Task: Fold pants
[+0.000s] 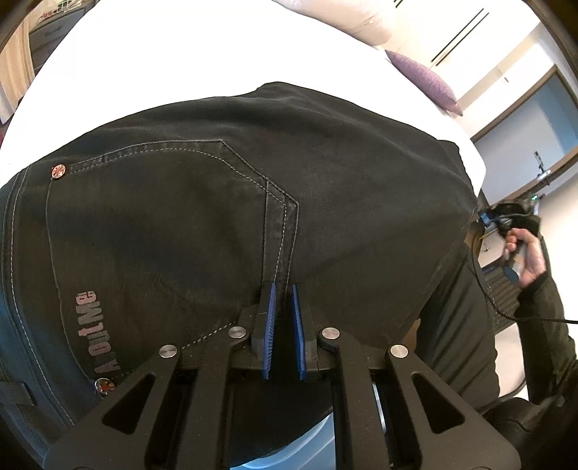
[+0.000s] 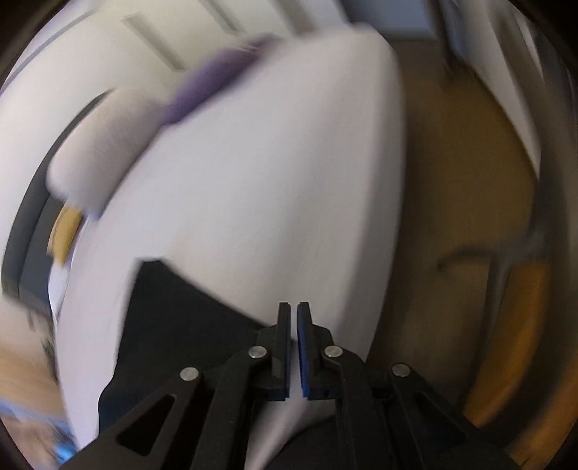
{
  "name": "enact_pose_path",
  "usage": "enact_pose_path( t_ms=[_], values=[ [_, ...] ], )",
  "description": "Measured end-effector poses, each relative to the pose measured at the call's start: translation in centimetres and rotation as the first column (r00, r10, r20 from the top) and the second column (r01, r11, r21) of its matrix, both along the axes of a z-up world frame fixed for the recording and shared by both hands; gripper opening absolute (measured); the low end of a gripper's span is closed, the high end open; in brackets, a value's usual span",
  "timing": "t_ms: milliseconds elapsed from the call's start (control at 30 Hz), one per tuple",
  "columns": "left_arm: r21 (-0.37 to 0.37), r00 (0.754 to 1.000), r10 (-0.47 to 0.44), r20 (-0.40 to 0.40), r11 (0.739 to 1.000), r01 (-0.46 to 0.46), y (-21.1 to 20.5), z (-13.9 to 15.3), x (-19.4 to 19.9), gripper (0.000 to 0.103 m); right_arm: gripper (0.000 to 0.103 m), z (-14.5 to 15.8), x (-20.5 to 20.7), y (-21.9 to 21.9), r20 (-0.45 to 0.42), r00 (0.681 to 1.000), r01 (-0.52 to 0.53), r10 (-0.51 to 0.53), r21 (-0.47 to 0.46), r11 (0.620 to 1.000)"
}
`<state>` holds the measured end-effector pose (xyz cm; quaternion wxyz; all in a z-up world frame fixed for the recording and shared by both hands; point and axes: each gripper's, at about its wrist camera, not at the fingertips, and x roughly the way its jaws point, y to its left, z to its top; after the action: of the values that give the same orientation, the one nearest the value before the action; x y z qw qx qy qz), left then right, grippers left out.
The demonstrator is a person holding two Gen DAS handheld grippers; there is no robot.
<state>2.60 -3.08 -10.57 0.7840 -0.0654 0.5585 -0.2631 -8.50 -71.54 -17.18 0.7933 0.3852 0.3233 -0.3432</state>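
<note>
We see the white bed (image 1: 216, 47) first, a broad flat place for folding; the dark pants (image 1: 216, 217) lie spread on it, back pocket (image 1: 162, 217) up and one edge hanging off the near side. Our left gripper (image 1: 284, 289) hovers just over the pocket seam, fingers slightly parted, grasping nothing. Our right gripper (image 2: 293, 307), blurred, has fingers nearly together and looks empty. A purple pillow (image 1: 426, 77) and a white pillow (image 1: 343, 21) sit well apart, blocking nothing

Left view sharp, bed sheet (image 1: 162, 54) blown out white; right view heavily motion-blurred; fisheye edges dark.
</note>
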Motion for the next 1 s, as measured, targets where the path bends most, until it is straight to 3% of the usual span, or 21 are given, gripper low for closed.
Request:
enact_pose_path(
  t_ms=[67, 133, 200, 267, 333, 367, 400, 433, 467, 567, 733, 800, 867, 900, 933, 967, 1000],
  values=[
    [-0.015, 1.000, 0.012, 0.001, 1.000, -0.012, 0.3, -0.2, 0.0, 0.009, 0.013, 2.7, 2.3, 2.4, -0.012, 0.990, -0.142, 0.141, -0.083, 0.986],
    [-0.019, 1.000, 0.014, -0.001, 1.000, -0.014, 0.4, -0.2, 0.1, 0.009, 0.013, 4.2, 4.8, 5.1, 0.030, 0.956, -0.287, 0.291, -0.091, 0.954],
    [-0.018, 1.000, 0.017, 0.000, 1.000, -0.017, 0.6, -0.2, 0.0, 0.009, 0.015, 4.6, 8.4, 8.4, 0.085, 0.876, -0.474, 0.475, -0.035, 0.880],
    [-0.016, 1.000, 0.017, 0.006, 1.000, -0.017, 0.9, -0.2, -0.1, 0.009, 0.038, 3.7, 11.8, 12.1, 0.186, 0.750, -0.650, 0.634, 0.030, 0.760],
    [-0.017, 1.000, 0.020, 0.008, 1.000, -0.020, 0.9, -0.2, -0.2, 0.009, 0.038, 2.1, 14.4, 14.7, 0.280, 0.646, -0.754, 0.710, 0.093, 0.650],
    [-0.021, 1.000, 0.025, 0.010, 0.999, -0.025, 1.1, -0.2, -0.2, 0.009, 0.038, 0.9, 15.7, 15.6, 0.306, 0.607, -0.789, 0.733, 0.125, 0.601],
    [-0.023, 1.000, 0.028, 0.010, 0.999, -0.028, 1.1, -0.2, -0.4, 0.009, 0.038, -0.6, 16.9, 16.0, 0.299, 0.600, -0.799, 0.742, 0.172, 0.576],
    [-0.027, 0.999, 0.032, 0.010, 0.999, -0.032, 1.2, -0.2, -0.4, 0.009, 0.032, -2.2, 17.8, 15.6, 0.266, 0.628, -0.778, 0.731, 0.227, 0.586],
    [-0.028, 0.999, 0.035, 0.010, 0.999, -0.035, 1.3, -0.2, -0.5, 0.009, 0.000, -3.9, 18.3, 14.6, 0.238, 0.667, -0.744, 0.706, 0.272, 0.611],
    [-0.024, 0.999, 0.035, 0.013, 0.999, -0.034, 1.1, -0.2, -0.7, 0.009, 0.000, -5.6, 18.2, 9.9, 0.278, 0.729, -0.684, 0.625, 0.294, 0.667],
    [-0.022, 0.999, 0.035, 0.019, 0.999, -0.035, 1.1, -0.2, -0.8, 0.009, 0.000, -4.1, 15.5, -1.4, 0.158, 0.923, -0.377, 0.352, 0.172, 0.910],
    [-0.023, 0.999, 0.036, 0.021, 0.999, -0.036, 1.2, -0.2, -0.8, 0.009, 0.000, -3.0, 13.9, -4.4, 0.114, 0.959, -0.273, 0.259, 0.138, 0.952],
    [-0.024, 0.999, 0.041, 0.024, 0.999, -0.040, 1.3, -0.1, -1.0, 0.009, 0.019, -0.2, 12.4, -5.1, 0.017, 0.982, -0.190, 0.190, 0.025, 0.981],
    [-0.025, 0.999, 0.046, 0.026, 0.999, -0.045, 1.3, -0.1, -1.1, 0.009, 0.022, 1.4, 11.7, -4.8, 0.030, 0.977, -0.212, 0.212, -0.004, 0.977],
    [-0.027, 0.998, 0.052, 0.029, 0.998, -0.051, 1.4, -0.1, -1.2, 0.009, 0.031, 2.5, 10.9, -3.8, 0.100, 0.957, -0.276, 0.273, 0.017, 0.961],
    [-0.027, 0.998, 0.057, 0.032, 0.998, -0.056, 1.4, -0.1, -1.3, 0.009, 0.043, 3.7, 9.9, -1.9, 0.206, 0.909, -0.382, 0.362, 0.066, 0.922],
    [-0.026, 0.998, 0.059, 0.033, 0.998, -0.058, 1.3, -0.2, -1.3, 0.009, 0.047, 4.1, 9.1, -0.3, 0.253, 0.874, -0.448, 0.415, 0.090, 0.890]
  ],
)
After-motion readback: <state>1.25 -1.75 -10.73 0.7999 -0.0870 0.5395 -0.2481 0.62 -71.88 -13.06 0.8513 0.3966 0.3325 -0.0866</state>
